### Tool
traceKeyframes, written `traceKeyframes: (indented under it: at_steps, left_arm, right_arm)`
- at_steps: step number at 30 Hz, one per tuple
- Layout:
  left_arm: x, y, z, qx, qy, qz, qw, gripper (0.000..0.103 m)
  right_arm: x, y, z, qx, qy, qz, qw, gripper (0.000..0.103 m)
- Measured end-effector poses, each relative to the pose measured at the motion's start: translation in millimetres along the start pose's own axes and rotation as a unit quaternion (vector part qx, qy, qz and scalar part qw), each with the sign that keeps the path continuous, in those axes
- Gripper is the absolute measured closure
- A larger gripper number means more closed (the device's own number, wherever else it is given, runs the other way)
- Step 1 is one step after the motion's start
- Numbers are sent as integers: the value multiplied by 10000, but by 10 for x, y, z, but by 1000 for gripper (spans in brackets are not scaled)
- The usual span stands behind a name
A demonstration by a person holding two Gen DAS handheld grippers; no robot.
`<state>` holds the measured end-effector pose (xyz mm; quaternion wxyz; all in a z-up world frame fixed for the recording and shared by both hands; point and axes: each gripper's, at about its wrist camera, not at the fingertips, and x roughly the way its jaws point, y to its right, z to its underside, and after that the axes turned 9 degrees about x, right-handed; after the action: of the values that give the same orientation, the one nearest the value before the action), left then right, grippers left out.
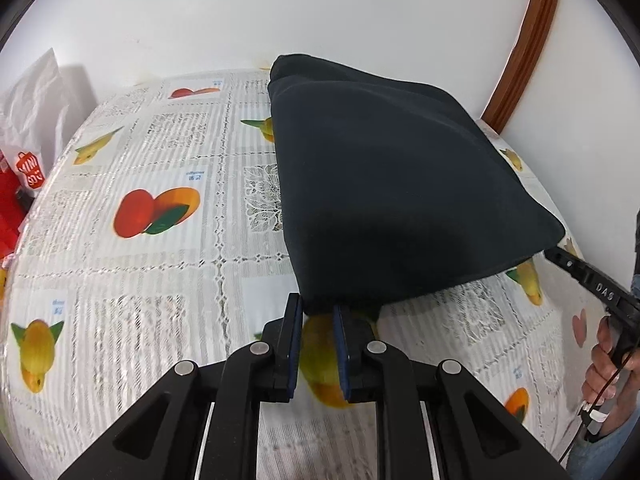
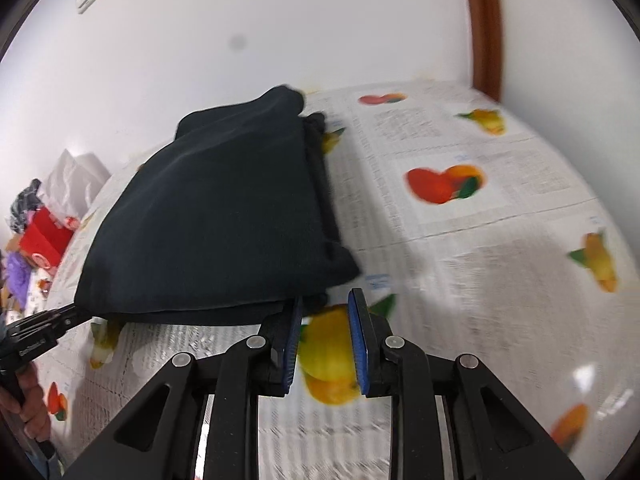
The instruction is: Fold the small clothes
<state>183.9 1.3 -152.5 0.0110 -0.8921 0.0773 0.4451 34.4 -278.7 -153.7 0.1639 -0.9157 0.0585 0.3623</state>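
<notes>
Both tongs grip the dark garment (image 1: 400, 184) by its near corners: left tongs (image 1: 318, 312), right tongs (image 2: 325, 300). It hangs lifted over the desk (image 1: 160, 272), toward the far edge.

The table (image 1: 140, 272) lies open left of the raised dark garment (image 1: 392, 184) and right of it; red packaging (image 1: 12, 200) and a white bag (image 1: 36, 96) crowd its far-left edge against the wall (image 1: 280, 12).
</notes>
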Motion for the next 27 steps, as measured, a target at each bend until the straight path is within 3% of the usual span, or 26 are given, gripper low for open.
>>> traceKeyframes:
  at_steps: [2,4,8,10,11,18,23,27]
  left_arm:
    - [-91,33,29,-11,32,70,10000,88]
    - [-228,82,51,-61,107,131,9998,78]
    - [-532,211,70,30,375,-70,9993,64]
    - [-707,263,80,40,569,-109,9983,42]
    - [-831,303,100,40,700,-155,9974,37]
    - [-1355,535,172,154,1126,-450,9925,26]
    - [-1635,656,307,146,1330,-657,9888,17]
    - [-1792,705,447,123,1404,-820,9866,8]
  right_arm:
    - [-111,1,-11,-10,55,107,9999,80]
    - [-272,-34,-6,-27,115,82,9999,78]
    - [-594,-151,11,-60,262,132,9996,53]
    - [-786,-224,35,-109,417,195,9989,48]
    - [-853,-251,43,-128,429,234,9987,40]
    - [-1438,-384,203,-166,677,348,9970,29]
    - [-1771,-406,387,-193,935,462,9944,7]
    - [-1978,-397,525,-276,1151,581,9913,0]
